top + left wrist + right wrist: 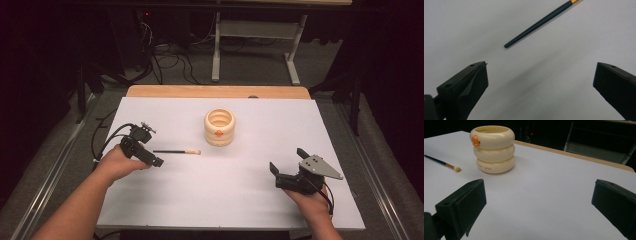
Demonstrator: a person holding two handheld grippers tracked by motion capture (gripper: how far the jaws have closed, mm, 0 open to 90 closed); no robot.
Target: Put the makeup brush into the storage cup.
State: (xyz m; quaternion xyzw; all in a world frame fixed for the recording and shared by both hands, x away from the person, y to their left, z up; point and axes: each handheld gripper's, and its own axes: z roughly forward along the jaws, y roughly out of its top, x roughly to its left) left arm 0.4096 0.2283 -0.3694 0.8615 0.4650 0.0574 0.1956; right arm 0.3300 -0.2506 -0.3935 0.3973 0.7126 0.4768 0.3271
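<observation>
A thin paintbrush [176, 151] with a dark handle, a gold ferrule and a pale tuft lies flat on the white table top [225, 195], tuft pointing at a cream holder [219, 127] made of stacked rings with a small orange figure on its side. My left gripper [151, 147] is open just left of the handle's end. In the left gripper view the brush handle [539, 23] lies ahead of the wide-apart jaws, apart from them. My right gripper [288, 161] is open at the front right, empty. The right gripper view shows the holder [492, 148] and brush [442, 163] at far left.
A wooden strip [215, 91] borders the table's far edge. Beyond it are dark floor, cables and white frame legs [255, 50]. Metal rails run along both sides of the table.
</observation>
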